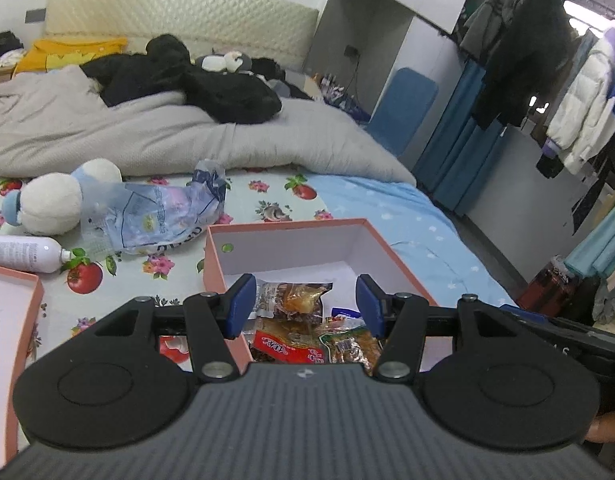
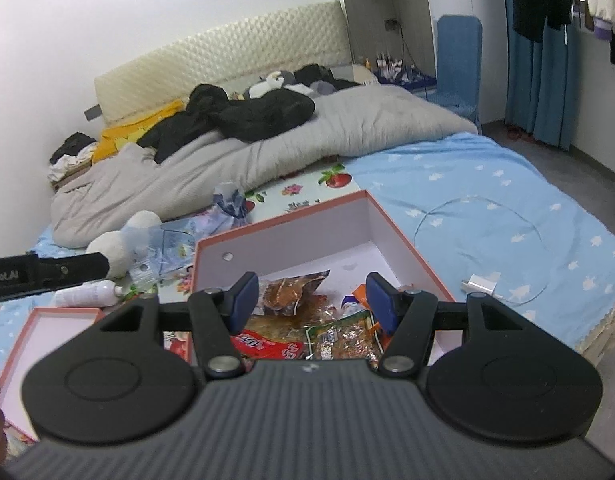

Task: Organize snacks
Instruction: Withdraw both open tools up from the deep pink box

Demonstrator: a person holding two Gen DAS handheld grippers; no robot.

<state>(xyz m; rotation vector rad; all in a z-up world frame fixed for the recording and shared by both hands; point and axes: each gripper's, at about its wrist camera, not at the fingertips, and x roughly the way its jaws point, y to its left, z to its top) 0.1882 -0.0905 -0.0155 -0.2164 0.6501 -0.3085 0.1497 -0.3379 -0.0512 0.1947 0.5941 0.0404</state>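
A pink box (image 1: 291,229) (image 2: 283,222) with a white inside lies open on the bed. Several snack packets lie at its near end: a brown clear one (image 1: 295,298) (image 2: 287,294), a red one (image 1: 291,346) (image 2: 267,346) and a green-edged one (image 1: 351,346) (image 2: 339,338). My left gripper (image 1: 305,306) hangs above them, open, nothing between its blue pads. My right gripper (image 2: 313,300) is also open and empty above the same packets. The box lid (image 1: 11,320) (image 2: 51,328) lies to the left.
An empty clear plastic bag (image 1: 155,212) (image 2: 179,240), a white plush toy (image 1: 55,200) (image 2: 119,244) and a white spray bottle (image 1: 23,254) (image 2: 87,294) lie left of the box. A grey duvet (image 1: 187,136) with dark clothes lies behind. A charger with cable (image 2: 479,284) rests on the blue sheet.
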